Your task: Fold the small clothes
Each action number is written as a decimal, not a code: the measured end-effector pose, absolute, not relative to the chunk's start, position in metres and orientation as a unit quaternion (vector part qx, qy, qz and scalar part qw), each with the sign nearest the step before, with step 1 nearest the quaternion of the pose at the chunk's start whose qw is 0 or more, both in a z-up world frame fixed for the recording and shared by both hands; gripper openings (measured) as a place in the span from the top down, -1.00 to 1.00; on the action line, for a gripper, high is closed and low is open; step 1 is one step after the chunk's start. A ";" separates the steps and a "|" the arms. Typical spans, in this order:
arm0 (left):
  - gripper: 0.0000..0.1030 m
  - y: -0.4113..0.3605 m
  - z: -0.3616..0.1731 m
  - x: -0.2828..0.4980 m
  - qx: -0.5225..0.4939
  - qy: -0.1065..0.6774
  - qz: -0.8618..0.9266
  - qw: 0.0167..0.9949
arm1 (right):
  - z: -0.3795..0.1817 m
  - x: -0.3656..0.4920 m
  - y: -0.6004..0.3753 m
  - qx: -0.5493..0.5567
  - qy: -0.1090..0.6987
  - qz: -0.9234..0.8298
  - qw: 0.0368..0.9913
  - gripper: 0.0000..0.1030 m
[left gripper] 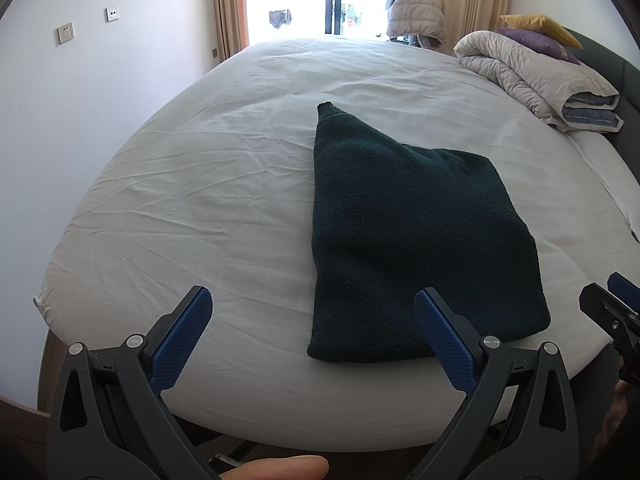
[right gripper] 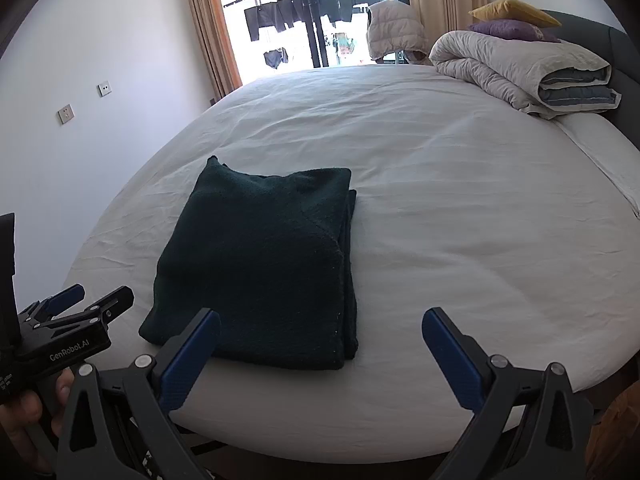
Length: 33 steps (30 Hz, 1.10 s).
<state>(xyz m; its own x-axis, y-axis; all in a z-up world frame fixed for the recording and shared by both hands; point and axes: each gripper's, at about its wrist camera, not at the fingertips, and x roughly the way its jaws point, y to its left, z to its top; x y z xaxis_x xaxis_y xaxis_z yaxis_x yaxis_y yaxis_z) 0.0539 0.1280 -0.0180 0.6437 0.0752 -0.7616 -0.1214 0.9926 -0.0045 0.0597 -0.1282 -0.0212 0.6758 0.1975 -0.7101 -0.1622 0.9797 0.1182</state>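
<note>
A dark green knit sweater (left gripper: 416, 236) lies folded into a compact stack on the white bed sheet (left gripper: 200, 184), with one sleeve cuff poking out at its far left corner. It also shows in the right wrist view (right gripper: 260, 260). My left gripper (left gripper: 314, 312) is open and empty, held over the near bed edge just left of the sweater's near end. My right gripper (right gripper: 320, 330) is open and empty, over the near edge just right of the sweater. Each gripper shows at the edge of the other's view, the right one (left gripper: 612, 308) and the left one (right gripper: 80, 300).
A rolled grey duvet (right gripper: 520, 68) with purple and yellow pillows (right gripper: 512, 20) lies at the bed's far right by a dark headboard. A white wall (right gripper: 100, 60) with sockets stands left of the bed. A balcony door with hanging laundry is beyond the bed.
</note>
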 end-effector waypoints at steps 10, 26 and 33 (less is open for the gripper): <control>-1.00 0.128 -0.019 0.055 -0.028 0.421 0.054 0.905 | -0.021 0.060 -0.127 0.023 0.392 0.098 0.914 -1.00; -1.00 0.129 -0.021 0.056 -0.027 0.423 0.053 0.904 | -0.022 0.060 -0.127 0.023 0.392 0.098 0.914 -1.00; -1.00 0.128 -0.023 0.057 -0.027 0.425 0.052 0.903 | -0.024 0.059 -0.126 0.024 0.394 0.099 0.913 -1.00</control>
